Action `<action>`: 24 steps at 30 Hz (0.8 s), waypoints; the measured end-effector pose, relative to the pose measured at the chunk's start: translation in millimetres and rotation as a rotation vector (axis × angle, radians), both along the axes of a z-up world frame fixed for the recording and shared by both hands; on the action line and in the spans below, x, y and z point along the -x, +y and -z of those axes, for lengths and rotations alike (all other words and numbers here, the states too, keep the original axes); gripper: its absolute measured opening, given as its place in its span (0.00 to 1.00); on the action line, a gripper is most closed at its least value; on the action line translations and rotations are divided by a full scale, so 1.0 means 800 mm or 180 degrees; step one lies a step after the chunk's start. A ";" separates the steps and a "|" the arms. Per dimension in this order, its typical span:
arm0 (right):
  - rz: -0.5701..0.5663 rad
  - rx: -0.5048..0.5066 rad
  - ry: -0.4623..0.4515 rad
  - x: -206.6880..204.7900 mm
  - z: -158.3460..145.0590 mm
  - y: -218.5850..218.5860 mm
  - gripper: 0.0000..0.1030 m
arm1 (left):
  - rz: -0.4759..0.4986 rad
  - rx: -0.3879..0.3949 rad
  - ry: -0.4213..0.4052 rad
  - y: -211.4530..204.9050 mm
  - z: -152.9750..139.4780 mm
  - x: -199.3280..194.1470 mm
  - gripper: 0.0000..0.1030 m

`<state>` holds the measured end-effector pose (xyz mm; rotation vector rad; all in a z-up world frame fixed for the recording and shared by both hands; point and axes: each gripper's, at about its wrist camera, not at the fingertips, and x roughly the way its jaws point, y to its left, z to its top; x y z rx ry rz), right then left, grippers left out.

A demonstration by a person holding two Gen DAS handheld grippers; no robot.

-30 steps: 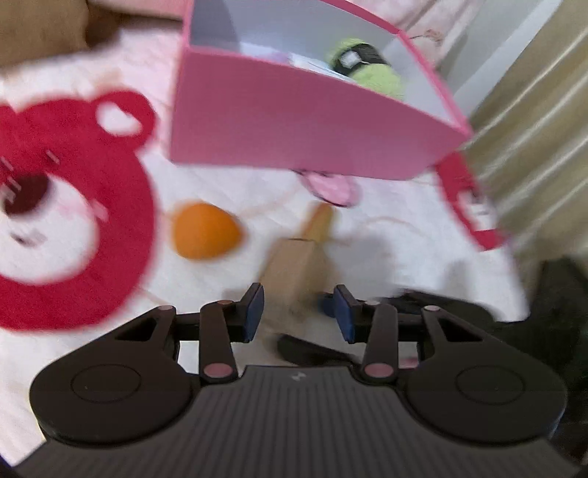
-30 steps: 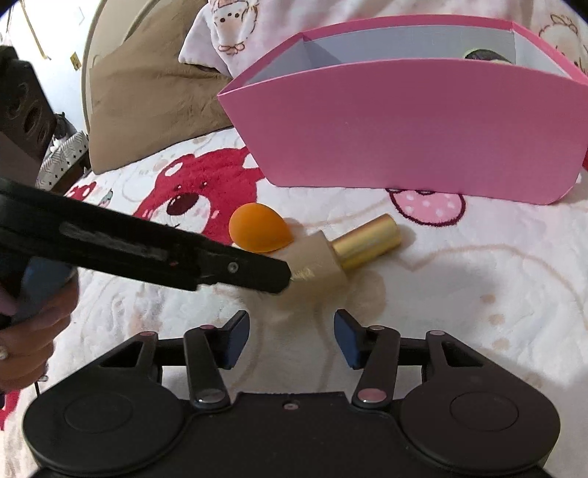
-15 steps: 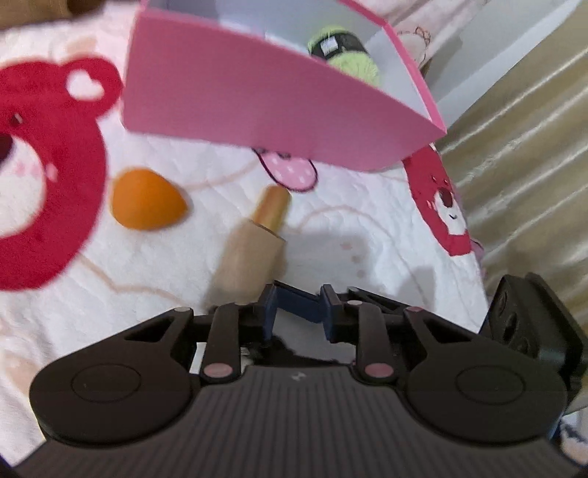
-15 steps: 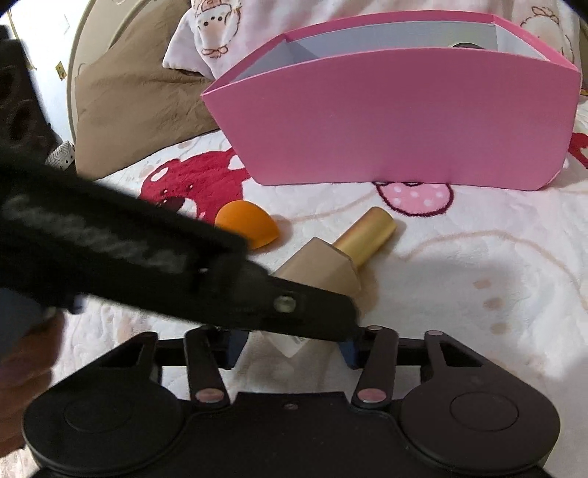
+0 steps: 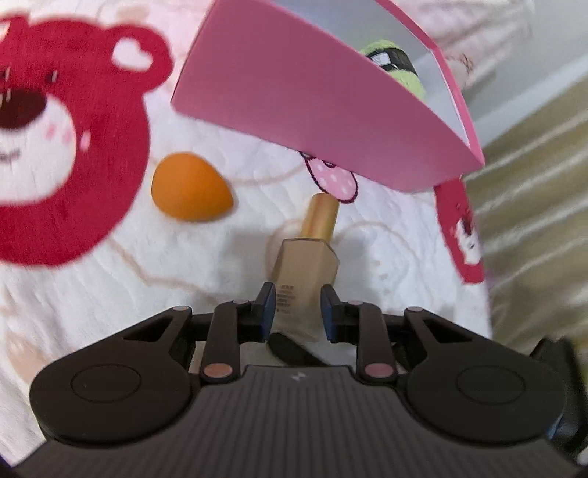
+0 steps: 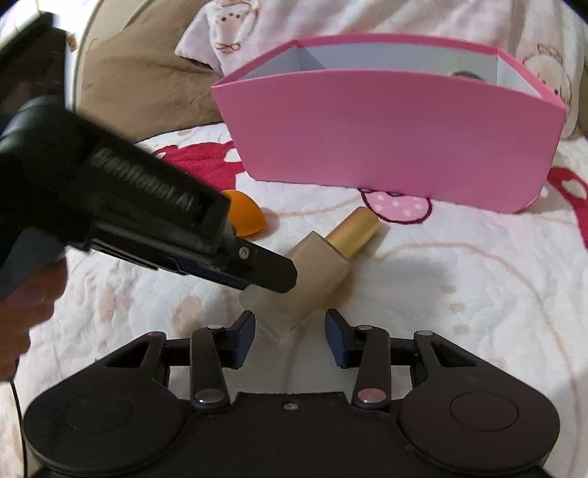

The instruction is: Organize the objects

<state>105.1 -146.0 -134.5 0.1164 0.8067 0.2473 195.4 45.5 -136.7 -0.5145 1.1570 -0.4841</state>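
Note:
A beige bottle with a gold cap (image 5: 307, 264) lies on the white bear-print blanket (image 5: 110, 294), cap towards the pink box (image 5: 312, 106). My left gripper (image 5: 297, 308) has its jaws on either side of the bottle's base, a small gap showing on each side. In the right wrist view the left gripper (image 6: 272, 272) reaches in from the left over the bottle (image 6: 312, 279). My right gripper (image 6: 290, 336) is open and empty just in front of the bottle. An orange sponge (image 5: 191, 187) lies to the left; it also shows in the right wrist view (image 6: 246, 218).
The pink box (image 6: 389, 147) stands behind the bottle, with a green and black item (image 5: 393, 66) inside. A brown cushion (image 6: 147, 81) and a printed pillow (image 6: 239, 33) lie behind it. A gold curtain (image 5: 533, 184) hangs at the right.
My left gripper has swung round so the bottle's base sits between its jaws. The right gripper has backed off a little and stayed open.

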 end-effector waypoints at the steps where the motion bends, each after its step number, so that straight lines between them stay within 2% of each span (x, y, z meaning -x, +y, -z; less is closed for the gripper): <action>1: -0.0006 -0.0055 0.0018 0.003 0.001 -0.003 0.48 | 0.0002 0.0022 0.0013 -0.001 -0.001 0.000 0.23; 2: -0.0005 -0.0111 0.0024 0.003 0.000 -0.005 0.50 | 0.0011 0.0016 -0.0006 -0.003 -0.003 0.001 0.23; 4: 0.0021 -0.0168 0.0035 0.000 0.001 -0.003 0.59 | 0.0027 -0.0032 -0.0064 -0.010 -0.005 0.003 0.24; 7: 0.0096 -0.0229 0.0055 -0.008 0.008 -0.002 0.63 | 0.0116 -0.0240 -0.0236 -0.024 -0.010 0.006 0.24; 9: 0.0131 -0.0225 0.0013 -0.013 0.010 -0.001 0.61 | 0.0175 -0.0428 -0.0340 -0.032 -0.011 0.007 0.26; 10: 0.0154 -0.0169 0.0007 -0.016 0.010 0.001 0.55 | 0.0198 -0.0472 -0.0374 -0.034 -0.011 0.008 0.27; 13: 0.0173 -0.0157 0.0045 -0.016 0.007 0.000 0.51 | 0.0247 -0.0440 -0.0408 -0.034 -0.011 0.007 0.28; 16: 0.0157 0.0064 0.0056 -0.008 -0.004 0.005 0.49 | 0.0257 -0.0386 -0.0390 -0.032 -0.010 0.006 0.36; 20: 0.0075 0.0371 0.0005 0.001 -0.007 0.010 0.48 | 0.0331 -0.0367 -0.0332 -0.040 -0.003 0.003 0.38; 24: 0.0184 0.0180 0.0087 -0.011 0.000 0.002 0.50 | 0.0313 -0.0293 -0.0191 -0.048 0.011 0.004 0.42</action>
